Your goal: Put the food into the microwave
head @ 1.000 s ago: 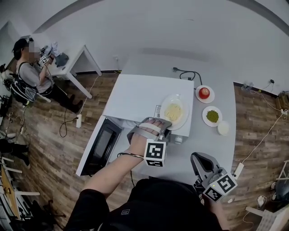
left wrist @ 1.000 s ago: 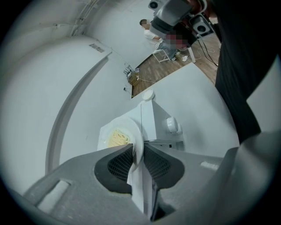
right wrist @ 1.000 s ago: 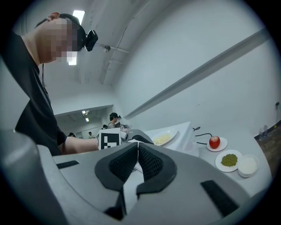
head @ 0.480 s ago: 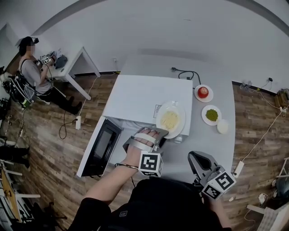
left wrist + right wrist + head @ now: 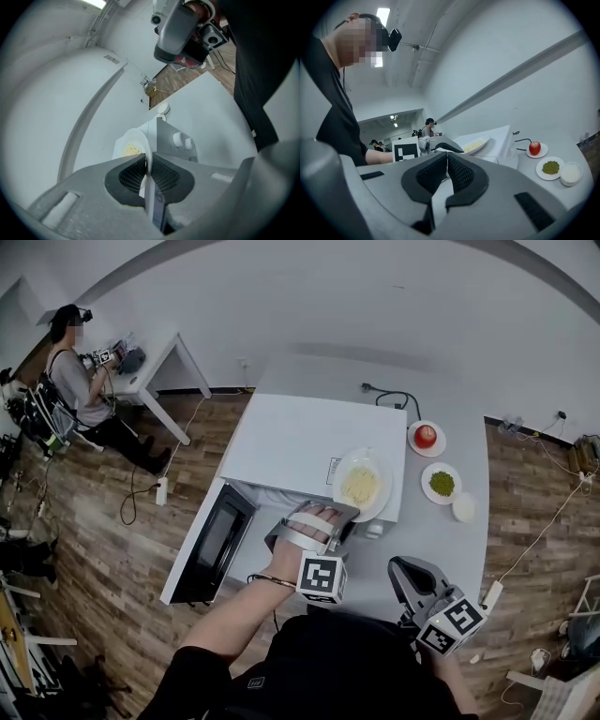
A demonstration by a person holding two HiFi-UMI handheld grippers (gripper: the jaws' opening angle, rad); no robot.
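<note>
The jaws of the left gripper [image 5: 146, 160], which have just been closing, clamp the near rim of the plate [image 5: 361, 486] of noodles [image 5: 358, 487]. We see the plate on top of the microwave [image 5: 281, 442], at its front right corner, above the open door [image 5: 211, 542]. The right gripper [image 5: 446, 158], right of the microwave, has its jaws together on nothing.

Place: a robot-data recording lab, staged as a kitchen corner.
Room: bare white walls [image 5: 328, 306] and a brown wood-plank floor [image 5: 112, 549].
Kitchen prop: a boxy white microwave [image 5: 309, 442], door open, on a plain grey table [image 5: 459, 549].
Cabling: a black power cable [image 5: 394, 395] lies on the table.
People: a seated person [image 5: 80, 381] in a black headset works at a white side table [image 5: 155, 367].
</note>
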